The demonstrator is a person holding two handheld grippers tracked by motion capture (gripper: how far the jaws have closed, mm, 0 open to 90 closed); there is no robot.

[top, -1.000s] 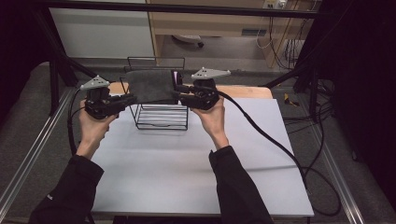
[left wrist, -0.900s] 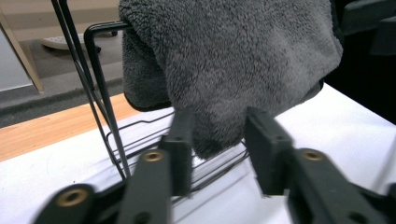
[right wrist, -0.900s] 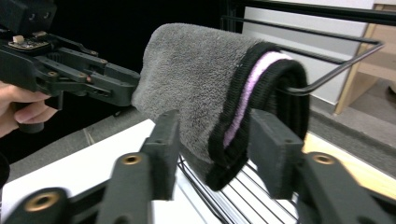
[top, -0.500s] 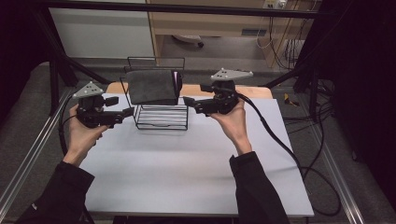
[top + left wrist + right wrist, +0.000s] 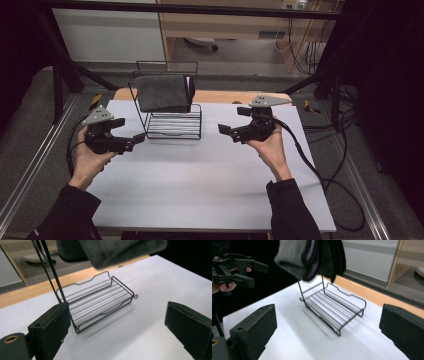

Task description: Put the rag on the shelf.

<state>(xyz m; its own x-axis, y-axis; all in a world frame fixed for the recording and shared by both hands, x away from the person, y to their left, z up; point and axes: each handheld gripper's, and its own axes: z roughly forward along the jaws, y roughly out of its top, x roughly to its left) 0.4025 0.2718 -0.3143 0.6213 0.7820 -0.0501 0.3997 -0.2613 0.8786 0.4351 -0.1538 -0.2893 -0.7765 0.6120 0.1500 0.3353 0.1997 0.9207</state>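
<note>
White desk (image 5: pixel 200 185): wire rack (image 5: pixel 172 117) at rear centre, grey cloth (image 5: pixel 162 92), probably folded, draped over its top bar. Left gripper (image 5: pixel 131 142) and right gripper (image 5: pixel 227 131) flank it, fingers open, empty.

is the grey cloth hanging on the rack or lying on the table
Hanging. The grey cloth is draped over the top bar of the black wire rack, clear of the white table; both grippers are open and away from it.

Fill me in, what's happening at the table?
A person holds a claw in each hand. A grey cloth hangs over the bar of a wire rack on the white table. The left claw and right claw are open and empty, one on each side of the rack, touching nothing.
</note>
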